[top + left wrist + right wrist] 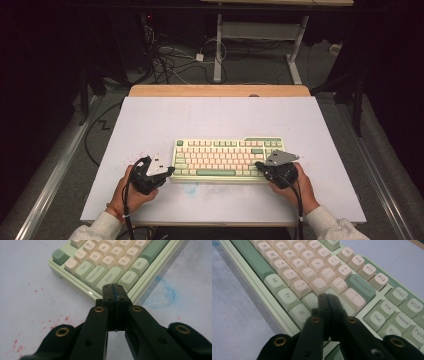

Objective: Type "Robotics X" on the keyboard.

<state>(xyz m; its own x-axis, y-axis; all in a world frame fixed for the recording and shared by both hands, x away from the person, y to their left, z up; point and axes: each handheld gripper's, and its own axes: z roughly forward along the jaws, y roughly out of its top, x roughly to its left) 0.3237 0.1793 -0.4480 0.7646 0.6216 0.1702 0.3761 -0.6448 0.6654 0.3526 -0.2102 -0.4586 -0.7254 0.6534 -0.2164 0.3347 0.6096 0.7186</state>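
closed tools (pixel 115 293) at keyboard (pixel 220 155) corners

Both hands reach in low — left tongs (pixel 167 171) and right tongs (pixel 261 166) each with jaws pressed together, empty.

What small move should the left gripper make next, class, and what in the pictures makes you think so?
Probably a short push forward and down, pressing a key in the bottom row. The left gripper has its jaws closed together like a single fingertip, poised at the near left corner of the keyboard, by the Win key. The right gripper is shut too, over the right-hand keys.
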